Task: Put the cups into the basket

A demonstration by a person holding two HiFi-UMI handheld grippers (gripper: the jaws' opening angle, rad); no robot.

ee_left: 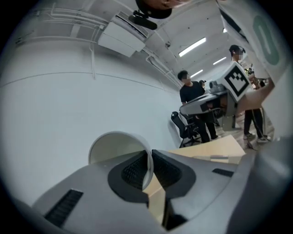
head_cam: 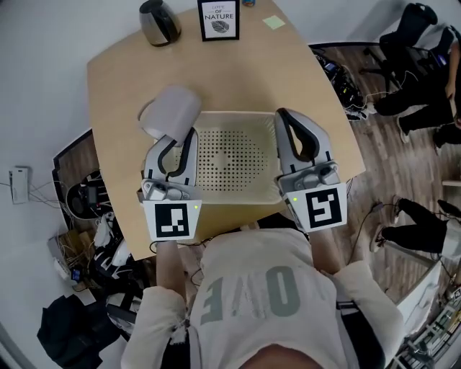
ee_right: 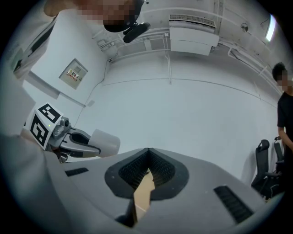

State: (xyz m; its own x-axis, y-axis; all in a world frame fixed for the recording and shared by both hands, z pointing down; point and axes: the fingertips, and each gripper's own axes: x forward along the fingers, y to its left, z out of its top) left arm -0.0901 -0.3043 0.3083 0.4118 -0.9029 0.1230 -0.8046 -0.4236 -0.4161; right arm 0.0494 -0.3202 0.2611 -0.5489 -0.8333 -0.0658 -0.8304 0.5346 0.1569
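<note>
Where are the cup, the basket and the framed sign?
cup (head_cam: 173,111), head view, on its side wall.
basket (head_cam: 230,155), head view, on its perforated floor.
framed sign (head_cam: 218,19), head view, on its white middle.

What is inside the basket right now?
The basket shows only its bare perforated floor, with no cup on it. The left gripper holds the cup by its far left corner. Both it and the right gripper cover the basket's side edges, so those parts cannot be checked.

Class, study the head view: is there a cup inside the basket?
No: the basket shows only its bare holed floor, and the one cup in view is pinched by the left gripper.
</note>
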